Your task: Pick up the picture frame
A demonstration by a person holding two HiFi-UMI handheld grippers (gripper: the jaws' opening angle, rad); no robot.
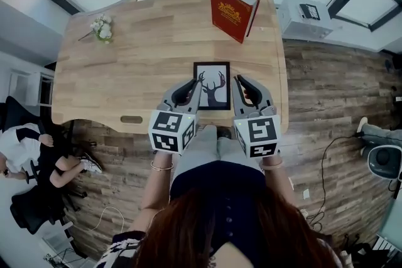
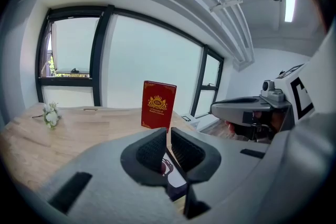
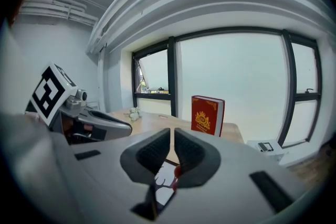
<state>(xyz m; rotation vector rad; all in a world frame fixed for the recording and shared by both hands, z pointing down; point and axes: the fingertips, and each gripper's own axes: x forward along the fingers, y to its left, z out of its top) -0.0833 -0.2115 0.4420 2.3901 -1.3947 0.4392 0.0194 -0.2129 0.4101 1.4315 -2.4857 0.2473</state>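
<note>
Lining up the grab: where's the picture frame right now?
Head view: the picture frame lies flat by the table's near edge, between the left tool and right tool, red book behind it.

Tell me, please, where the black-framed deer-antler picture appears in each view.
Head view: black-framed deer-antler picture lies flat near the wooden table's front edge, between left gripper and right gripper.
Left gripper view: sliver below the shut jaws.
Right gripper view: sliver below the shut jaws.
Shared landmark: upright red hardcover book.
</note>
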